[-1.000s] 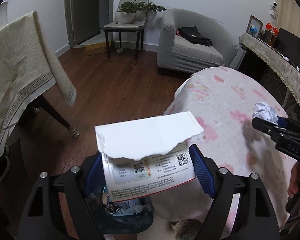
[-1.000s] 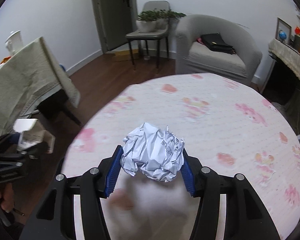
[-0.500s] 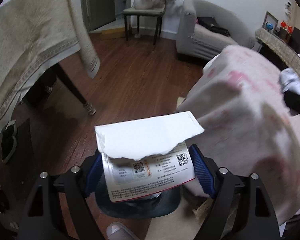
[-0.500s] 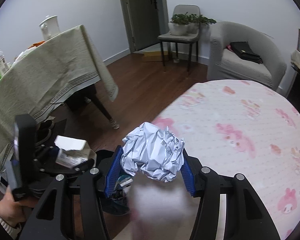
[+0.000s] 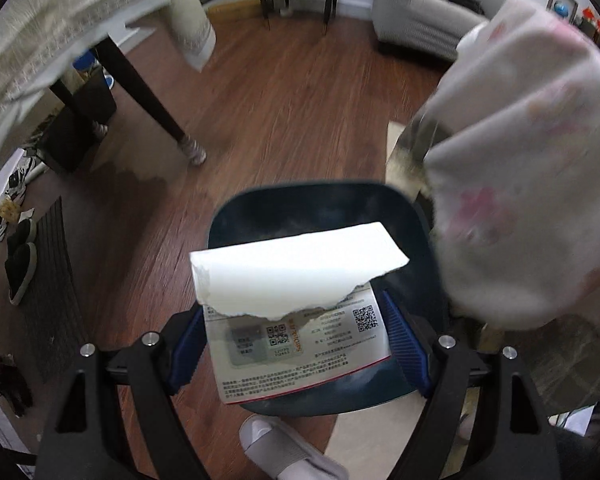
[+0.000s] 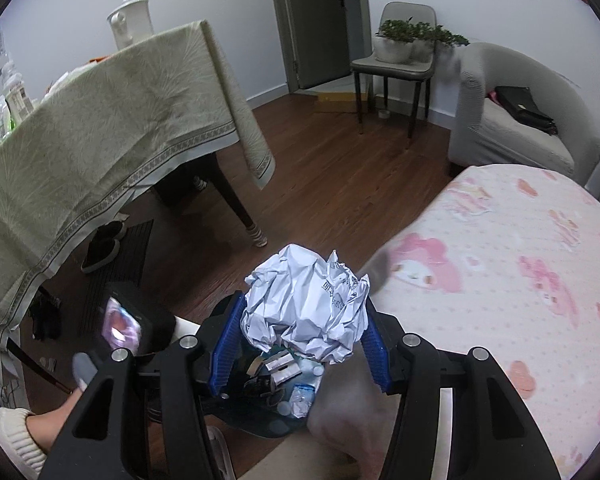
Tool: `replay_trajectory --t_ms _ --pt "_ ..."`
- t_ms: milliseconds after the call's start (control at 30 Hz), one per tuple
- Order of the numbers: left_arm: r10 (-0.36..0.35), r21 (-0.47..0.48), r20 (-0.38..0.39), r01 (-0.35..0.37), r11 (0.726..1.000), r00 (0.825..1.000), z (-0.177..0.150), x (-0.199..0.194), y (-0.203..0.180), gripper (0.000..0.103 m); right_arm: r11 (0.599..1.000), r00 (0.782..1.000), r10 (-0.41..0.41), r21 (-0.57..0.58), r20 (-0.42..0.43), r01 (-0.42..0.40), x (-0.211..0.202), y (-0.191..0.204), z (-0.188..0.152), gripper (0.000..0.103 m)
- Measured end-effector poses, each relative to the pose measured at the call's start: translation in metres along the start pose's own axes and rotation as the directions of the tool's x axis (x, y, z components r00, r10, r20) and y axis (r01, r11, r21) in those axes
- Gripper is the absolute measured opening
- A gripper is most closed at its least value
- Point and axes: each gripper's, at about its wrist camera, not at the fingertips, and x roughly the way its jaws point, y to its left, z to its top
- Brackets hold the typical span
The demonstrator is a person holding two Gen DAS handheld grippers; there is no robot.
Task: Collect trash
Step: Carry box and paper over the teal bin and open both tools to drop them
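Bin (image 5: 320, 216) interior behind torn box (image 5: 296, 312)

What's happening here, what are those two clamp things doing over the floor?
A person is clearing up rubbish with a handheld clamp in each hand. The left gripper is shut on a torn printed packet and holds it right above a dark blue bin on the wooden floor. The right gripper is shut on a crumpled paper ball, beside the pink-patterned table, also above the bin, which already has some scraps inside. Neither piece has been dropped yet.
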Motion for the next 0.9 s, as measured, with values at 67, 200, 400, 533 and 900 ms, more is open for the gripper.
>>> replay_trajectory --t_ms 67,200,400,533,900 --pt "-0.007 0.01 -0.036 0.007 1.0 0.999 -0.007 0.014 0.004 0.083 1.0 1.0 0.002 -0.011 -0.015 -0.002 0.008 0.007 0.0 0.055" --pt "-0.031 -0.012 -0.092 0.03 0.999 0.995 -0.018 0.031 0.016 0.089 1.0 0.999 0.002 -0.018 -0.043 -0.003 0.023 0.014 -0.002 0.055" --pt "-0.027 -0.025 -0.103 0.025 0.999 0.994 -0.023 0.03 0.032 0.091 1.0 0.998 -0.001 -0.022 -0.059 0.0 0.035 0.024 -0.002 0.055" --pt "-0.016 -0.021 -0.057 0.015 1.0 0.998 -0.022 0.012 0.038 0.084 1.0 0.997 -0.001 -0.028 -0.078 -0.001 0.045 0.028 -0.005 0.055" --pt "-0.015 -0.125 0.127 0.031 0.992 0.992 0.0 -0.065 0.079 0.063 0.999 0.99 0.004 -0.05 -0.142 -0.011 0.079 0.045 -0.018 0.055"
